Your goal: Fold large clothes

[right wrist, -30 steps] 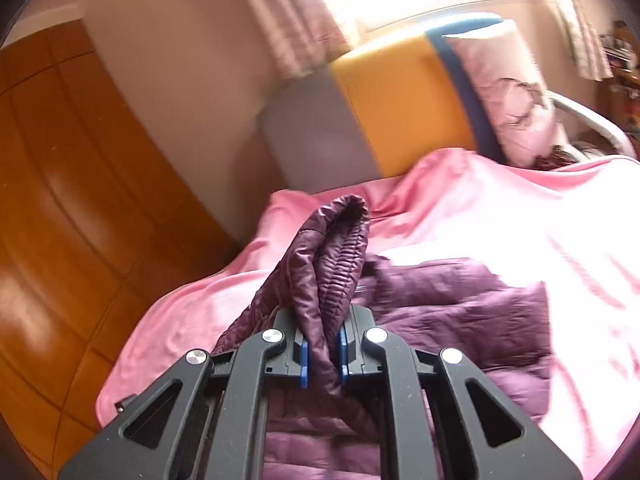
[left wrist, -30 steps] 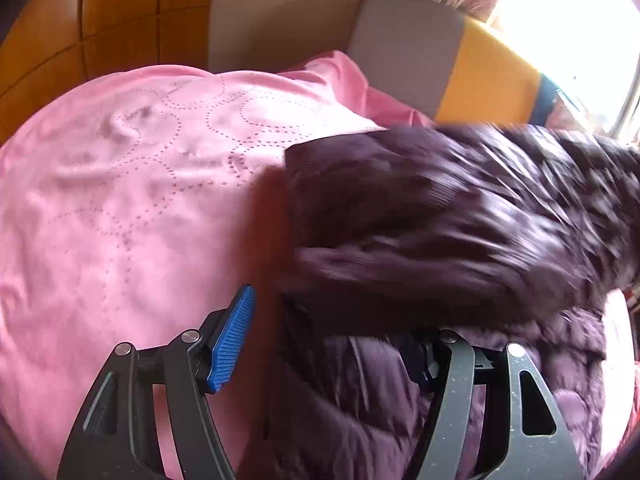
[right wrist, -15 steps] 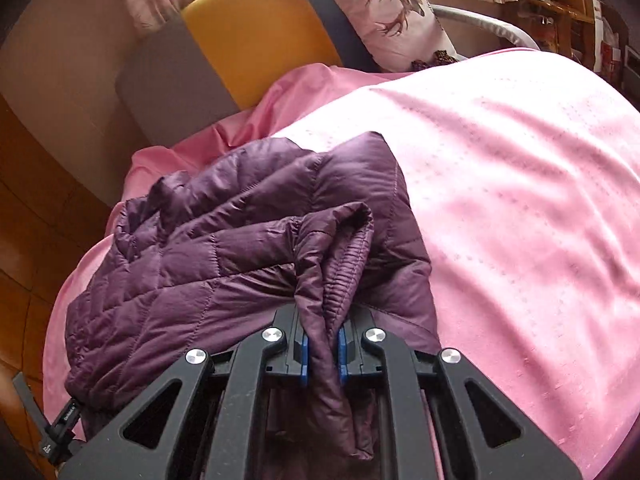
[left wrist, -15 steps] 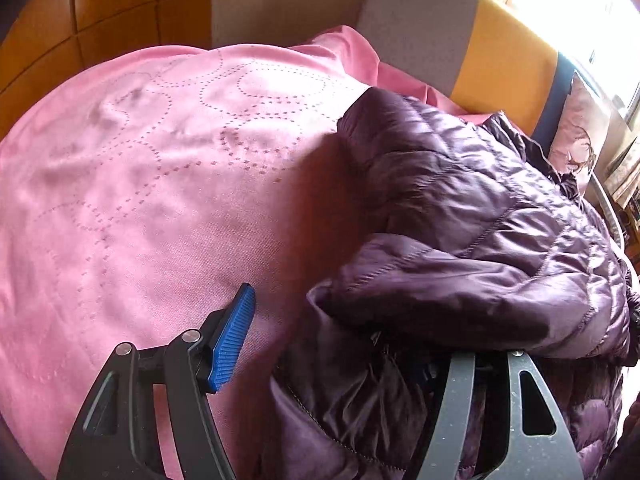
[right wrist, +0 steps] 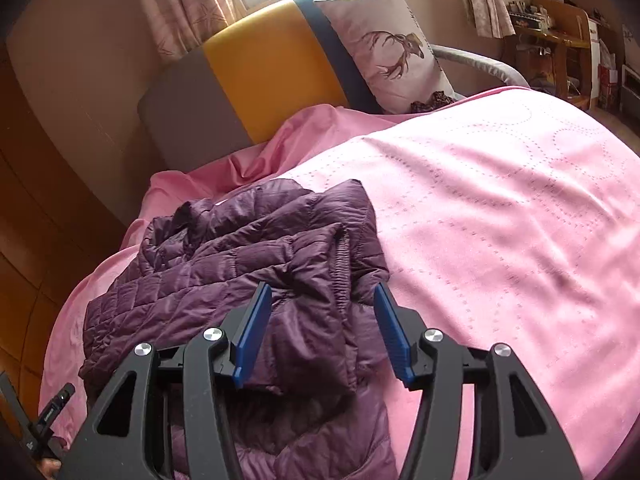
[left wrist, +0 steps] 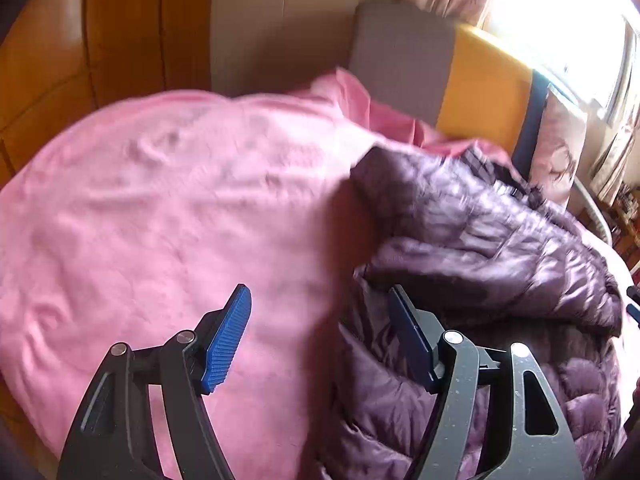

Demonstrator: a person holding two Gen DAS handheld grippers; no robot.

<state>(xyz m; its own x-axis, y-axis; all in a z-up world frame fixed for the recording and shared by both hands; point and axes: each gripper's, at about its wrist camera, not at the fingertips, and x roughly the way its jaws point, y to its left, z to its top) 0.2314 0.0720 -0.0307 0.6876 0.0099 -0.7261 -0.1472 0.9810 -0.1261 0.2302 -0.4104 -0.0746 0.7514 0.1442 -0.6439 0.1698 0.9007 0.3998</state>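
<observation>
A purple quilted jacket [left wrist: 500, 248] lies bunched on the pink blanket [left wrist: 160, 220], with one sleeve folded across its body. My left gripper [left wrist: 320, 320] hovers at the jacket's left edge with its jaws opening. Its right finger [left wrist: 408, 336] is against the jacket fold, and the left finger is over bare blanket; nothing is gripped. In the right wrist view, my right gripper [right wrist: 320, 320] is just above the jacket [right wrist: 240, 264], jaws opening. The sleeve's cuff end [right wrist: 316, 340] lies loose between the pads, which do not press on it.
A grey, yellow and blue headboard [right wrist: 264, 68] stands behind the bed, with a deer-print pillow [right wrist: 388, 48] leaning on it. Wooden panels [left wrist: 80, 40] run along the left. A wooden shelf [right wrist: 560, 28] stands far right. The pink blanket [right wrist: 500, 220] spreads wide to the right.
My right gripper came down with the sleeve, laid it across the jacket, and its jaws parted from the cuff. The left gripper drew back, and its right finger came out from under the fold.
</observation>
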